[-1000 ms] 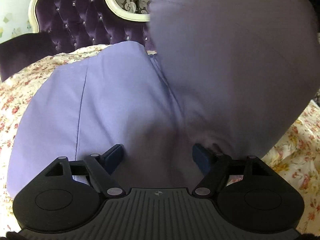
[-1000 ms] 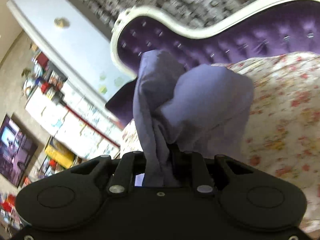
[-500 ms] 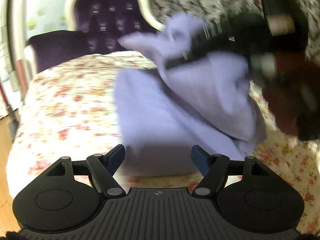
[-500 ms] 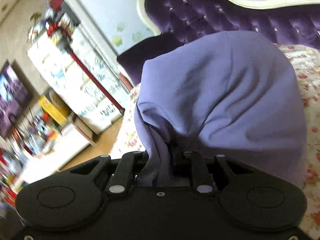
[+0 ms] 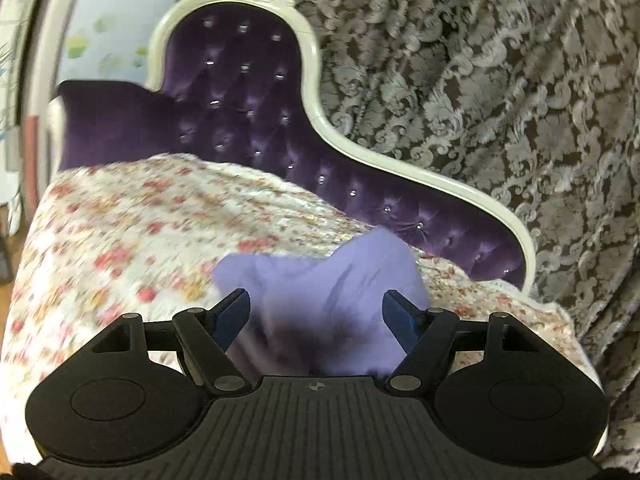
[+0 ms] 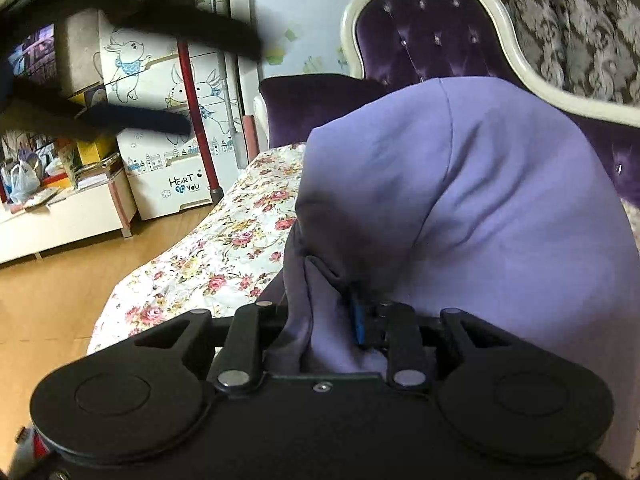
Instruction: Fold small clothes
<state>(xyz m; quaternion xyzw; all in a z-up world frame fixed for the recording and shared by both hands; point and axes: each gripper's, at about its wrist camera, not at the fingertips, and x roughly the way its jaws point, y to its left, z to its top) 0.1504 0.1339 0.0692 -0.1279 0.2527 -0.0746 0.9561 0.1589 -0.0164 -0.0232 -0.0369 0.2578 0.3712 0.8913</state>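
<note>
The lilac garment (image 6: 500, 208) lies in a rumpled mound on the flowered bedspread (image 6: 224, 248) near the purple headboard (image 5: 240, 92), so I judge the folding only partly done: fabric is doubled over, but no flat, squared packet shows. The right gripper (image 6: 320, 320) has a bunch of the cloth between its fingers and its jaws are opening, apparently letting it go. The left gripper (image 5: 316, 314) stands wide apart and empty above the garment, which needs smoothing and further folds.
</note>
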